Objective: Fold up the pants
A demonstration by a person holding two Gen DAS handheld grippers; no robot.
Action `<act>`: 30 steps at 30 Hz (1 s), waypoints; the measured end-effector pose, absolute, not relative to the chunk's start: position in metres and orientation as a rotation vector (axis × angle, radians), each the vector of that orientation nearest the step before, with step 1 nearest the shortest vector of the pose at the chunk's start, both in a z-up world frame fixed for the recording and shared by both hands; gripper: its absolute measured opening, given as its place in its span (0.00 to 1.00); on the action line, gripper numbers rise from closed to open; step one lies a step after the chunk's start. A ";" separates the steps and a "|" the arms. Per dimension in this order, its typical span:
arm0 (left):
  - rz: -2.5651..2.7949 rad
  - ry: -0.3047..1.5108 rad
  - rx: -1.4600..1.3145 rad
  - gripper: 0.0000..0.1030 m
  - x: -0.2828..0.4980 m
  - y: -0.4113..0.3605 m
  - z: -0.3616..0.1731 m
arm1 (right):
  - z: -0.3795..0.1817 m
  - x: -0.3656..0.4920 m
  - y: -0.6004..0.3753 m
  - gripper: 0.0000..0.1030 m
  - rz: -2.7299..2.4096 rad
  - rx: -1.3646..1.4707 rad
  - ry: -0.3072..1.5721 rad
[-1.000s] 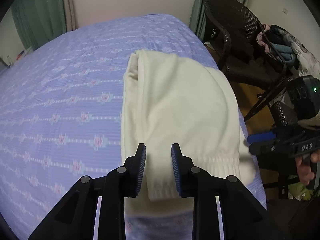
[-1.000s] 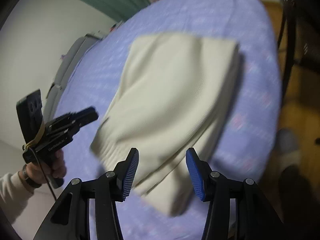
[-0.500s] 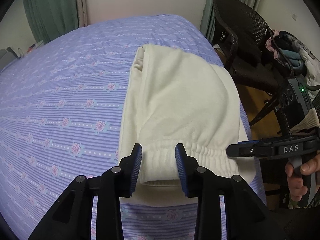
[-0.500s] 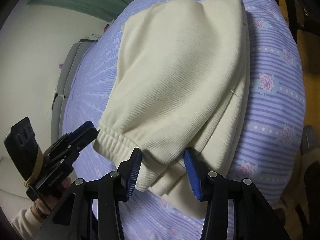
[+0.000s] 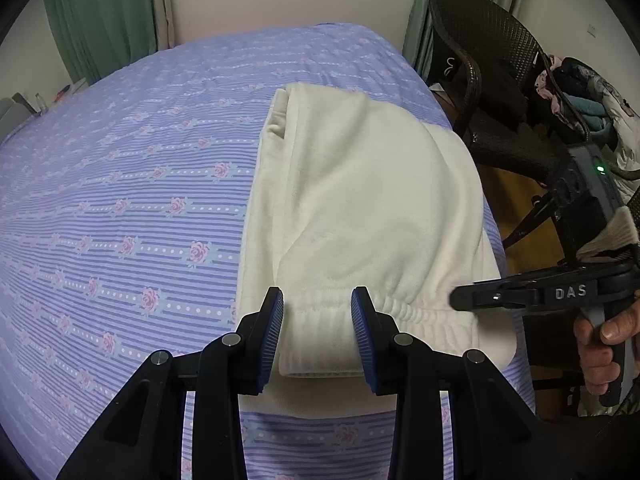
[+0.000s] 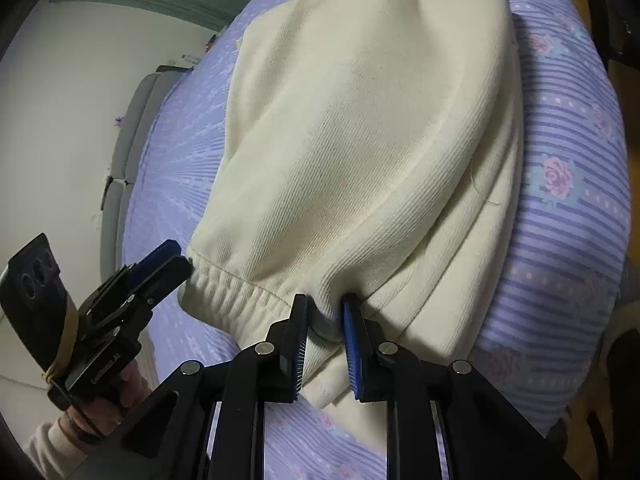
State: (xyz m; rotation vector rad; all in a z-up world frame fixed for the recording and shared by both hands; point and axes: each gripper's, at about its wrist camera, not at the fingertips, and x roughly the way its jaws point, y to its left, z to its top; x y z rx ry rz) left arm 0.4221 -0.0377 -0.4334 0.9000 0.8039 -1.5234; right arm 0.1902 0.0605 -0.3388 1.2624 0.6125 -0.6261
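One ribbed, elastic-waisted cream pants (image 5: 360, 208) bundle, folded.

The right gripper (image 6: 323, 322) hides the fold of the pants (image 6: 360, 140) between its pads. The chair (image 5: 492, 80) is cut off at the right edge.

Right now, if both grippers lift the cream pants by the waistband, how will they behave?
Cream pants: likely floppy, since they lie in soft folded layers. Thick ribbed knit suggests some weight, so the middle may sag. The right gripper is closing on bunched fabric; inner layers may slip free.
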 end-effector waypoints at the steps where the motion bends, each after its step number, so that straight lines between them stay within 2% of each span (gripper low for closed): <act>1: -1.524 0.804 0.897 0.34 0.422 -0.038 -0.432 | -0.337 0.187 0.062 0.08 -0.626 1.255 0.614; 6: -1.545 0.805 0.879 0.37 0.416 -0.033 -0.428 | -0.316 0.166 0.082 0.05 -0.637 1.180 0.684; 12: -1.526 0.815 0.882 0.37 0.408 -0.031 -0.439 | -0.364 0.168 0.069 0.04 -0.650 1.248 0.761; 18: -1.437 0.812 0.905 0.39 0.409 -0.025 -0.458 | -0.359 0.173 0.062 0.05 -0.598 1.185 0.758; 20: -1.386 0.810 0.866 0.39 0.411 -0.020 -0.456 | -0.350 0.172 0.060 0.11 -0.580 1.179 0.765; 21: -1.334 0.807 0.831 0.38 0.411 -0.015 -0.452 | -0.342 0.172 0.059 0.19 -0.576 1.149 0.785; 22: -1.301 0.807 0.800 0.38 0.411 -0.011 -0.448 | -0.329 0.176 0.059 0.35 -0.583 1.082 0.822; 23: -1.247 0.807 0.750 0.39 0.411 -0.005 -0.442 | -0.316 0.178 0.058 0.43 -0.587 1.016 0.846; 24: -1.205 0.807 0.721 0.40 0.410 0.000 -0.439 | -0.298 0.179 0.056 0.56 -0.583 0.925 0.862; 25: -1.138 0.818 0.660 0.47 0.407 0.009 -0.432 | -0.285 0.181 0.053 0.61 -0.576 0.868 0.872; 26: -1.102 0.832 0.603 0.60 0.406 0.016 -0.427 | -0.270 0.184 0.049 0.64 -0.565 0.791 0.895; 28: -1.010 0.860 0.484 0.70 0.399 0.030 -0.418 | -0.245 0.189 0.040 0.68 -0.525 0.654 0.917; 30: -0.940 0.888 0.399 0.75 0.392 0.040 -0.417 | -0.223 0.196 0.027 0.71 -0.471 0.516 0.923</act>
